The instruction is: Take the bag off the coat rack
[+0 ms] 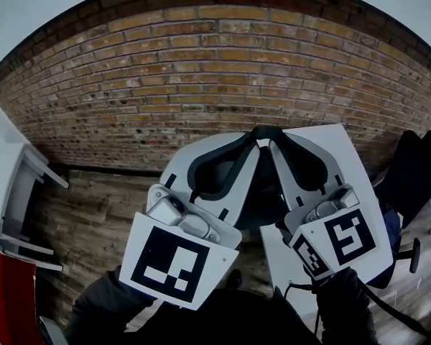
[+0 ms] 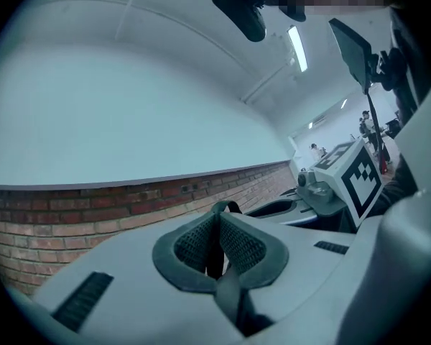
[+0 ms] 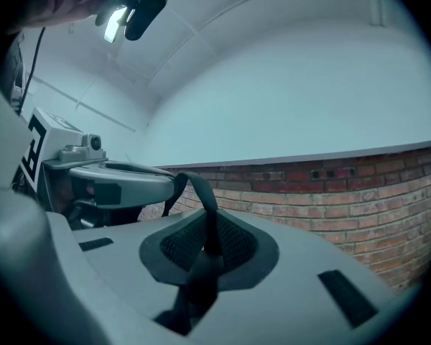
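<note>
I hold both grippers up side by side, level, pointing at the brick wall. In the head view the left gripper (image 1: 250, 141) and the right gripper (image 1: 274, 142) meet at their tips, where a short black strap (image 1: 262, 131) loops between them. In the left gripper view my left gripper (image 2: 219, 249) is shut on this black strap (image 2: 227, 208), which arches over toward the right gripper (image 2: 345, 182). The right gripper (image 3: 201, 249) is shut on the same strap (image 3: 201, 192). A dark mass (image 1: 262, 203) shows below, between the grippers; I cannot tell if it is the bag body. No coat rack is in view.
The brick wall (image 1: 201, 70) fills the space ahead, with plank flooring (image 1: 86, 214) below. White furniture (image 1: 18, 192) and a red object (image 1: 3, 293) stand at the left. A black object (image 1: 416, 175) sits at the right, with a thin strap (image 1: 395, 315) trailing below it.
</note>
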`<action>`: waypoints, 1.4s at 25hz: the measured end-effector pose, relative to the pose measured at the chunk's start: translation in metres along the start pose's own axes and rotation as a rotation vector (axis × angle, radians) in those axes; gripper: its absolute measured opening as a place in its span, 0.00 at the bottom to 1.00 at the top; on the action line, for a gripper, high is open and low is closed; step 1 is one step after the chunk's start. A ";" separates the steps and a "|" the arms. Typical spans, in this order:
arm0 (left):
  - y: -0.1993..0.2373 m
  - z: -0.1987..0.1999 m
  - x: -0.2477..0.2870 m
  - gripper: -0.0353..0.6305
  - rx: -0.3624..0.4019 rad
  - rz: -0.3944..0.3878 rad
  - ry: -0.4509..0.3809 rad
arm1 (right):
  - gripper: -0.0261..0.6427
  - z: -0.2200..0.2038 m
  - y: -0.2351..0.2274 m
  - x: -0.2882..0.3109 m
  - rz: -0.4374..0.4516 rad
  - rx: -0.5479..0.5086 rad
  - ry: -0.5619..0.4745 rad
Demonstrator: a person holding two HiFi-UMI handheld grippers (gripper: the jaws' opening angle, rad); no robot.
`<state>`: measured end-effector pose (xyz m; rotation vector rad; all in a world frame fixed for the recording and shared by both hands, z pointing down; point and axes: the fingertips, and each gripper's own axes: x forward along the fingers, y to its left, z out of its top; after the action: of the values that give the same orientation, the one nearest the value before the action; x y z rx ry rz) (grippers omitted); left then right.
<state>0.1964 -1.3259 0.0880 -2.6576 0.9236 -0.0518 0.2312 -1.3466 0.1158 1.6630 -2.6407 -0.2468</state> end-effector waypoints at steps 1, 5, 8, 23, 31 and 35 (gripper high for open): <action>0.000 0.005 0.008 0.10 -0.018 -0.010 -0.011 | 0.10 0.006 -0.009 -0.001 -0.009 -0.014 -0.004; -0.004 0.023 0.043 0.10 -0.100 -0.063 -0.055 | 0.10 0.025 -0.048 -0.006 -0.068 -0.091 -0.019; -0.016 0.024 0.072 0.10 -0.110 -0.102 -0.082 | 0.10 0.022 -0.080 -0.015 -0.128 -0.131 -0.014; -0.034 -0.044 0.138 0.10 -0.171 -0.188 -0.035 | 0.11 -0.053 -0.135 -0.006 -0.253 -0.116 -0.010; 0.008 -0.059 0.167 0.10 -0.203 -0.176 -0.042 | 0.20 -0.033 -0.134 0.019 -0.181 -0.039 -0.157; 0.017 -0.060 0.184 0.10 -0.173 -0.189 -0.056 | 0.20 -0.032 -0.138 0.021 -0.279 -0.088 -0.149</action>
<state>0.3233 -1.4682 0.1263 -2.8832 0.6852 0.0612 0.3486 -1.4275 0.1266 2.0546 -2.4424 -0.5010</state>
